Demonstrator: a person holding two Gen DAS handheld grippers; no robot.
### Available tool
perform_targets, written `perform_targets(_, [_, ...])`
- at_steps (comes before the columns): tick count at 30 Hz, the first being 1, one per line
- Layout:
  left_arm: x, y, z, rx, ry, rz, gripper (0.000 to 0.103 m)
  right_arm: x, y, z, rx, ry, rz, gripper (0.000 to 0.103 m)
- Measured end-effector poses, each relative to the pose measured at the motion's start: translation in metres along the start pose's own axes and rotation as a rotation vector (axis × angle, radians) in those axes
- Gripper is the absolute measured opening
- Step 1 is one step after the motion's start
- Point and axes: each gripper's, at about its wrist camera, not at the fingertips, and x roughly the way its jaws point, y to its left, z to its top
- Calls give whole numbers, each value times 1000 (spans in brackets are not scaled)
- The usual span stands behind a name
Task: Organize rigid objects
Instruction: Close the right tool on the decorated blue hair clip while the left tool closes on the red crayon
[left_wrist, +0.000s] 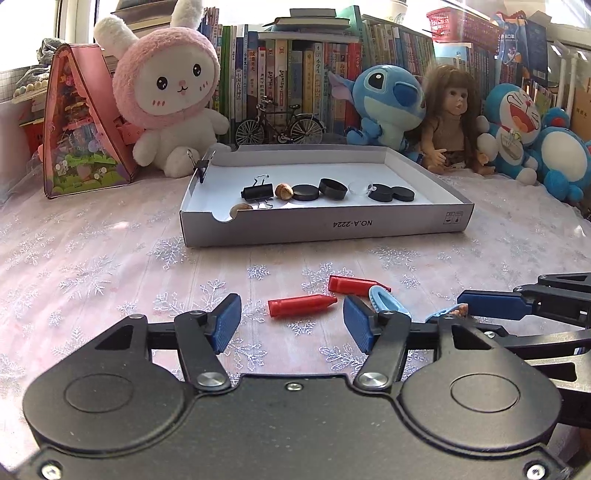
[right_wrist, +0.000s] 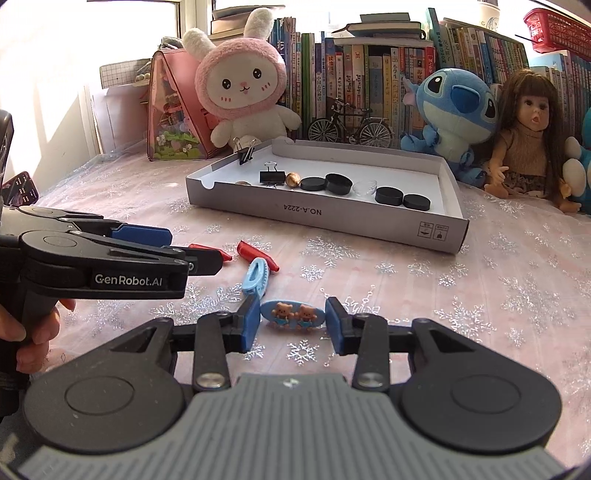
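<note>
Two red caps (left_wrist: 302, 305), light-blue bear clip (right_wrist: 292, 313), pink snowflake-patterned tablecloth (right_wrist: 480, 280), grey-white box (left_wrist: 325, 226)

The left gripper (left_wrist: 291, 319) points down at a slant, its blue pads parted with nothing pressed between them. The right gripper (right_wrist: 291, 323), at its 3 o'clock, slants down likewise, blue fingers (right_wrist: 248, 323) narrowly parted. A hand (right_wrist: 35, 328) at 9 o'clock grasps the left handle.

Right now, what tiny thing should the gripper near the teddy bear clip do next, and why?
Probably squeeze shut. The bear hair clip lies on the cloth between the right gripper's blue pads with small gaps either side, so nothing grips it yet. The grey box beyond already holds the sorted bits.
</note>
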Motion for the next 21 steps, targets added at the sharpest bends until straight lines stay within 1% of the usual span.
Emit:
perform_targets(4, [5,-7,0,-27,2,13,60,-4,-11,-3,31,-10,-61,45])
perform_targets(8, [11,-12,1,-44,-1,43,56,-7,-20,-5,53,-15,-107,45])
perform_targets(11, [16,-14,1,-57,13,62,54,-8,-25,-7,78,-20,-128,45])
perform_targets(12, [17,-16,1,-49,10,70,54,-8,-27,-8,87,-22,-133,45])
perform_targets(15, [19,-24,0,-13,3,88,54,-7,-28,-8,104,-28,-139,49])
perform_targets(17, [20,-25,-1,-6,-2,85,51,-9,-27,-9,102,-37,-155,50])
perform_targets(18, [19,-25,-1,-6,-3,81,50,-9,-26,-9,103,-41,-167,59])
perform_targets(19, [19,-25,-2,-10,-3,79,48,-10,-26,-9,109,-48,-187,63])
perform_targets(21, [18,-23,-2,-19,-7,71,44,-13,-24,-10,140,-61,-223,67])
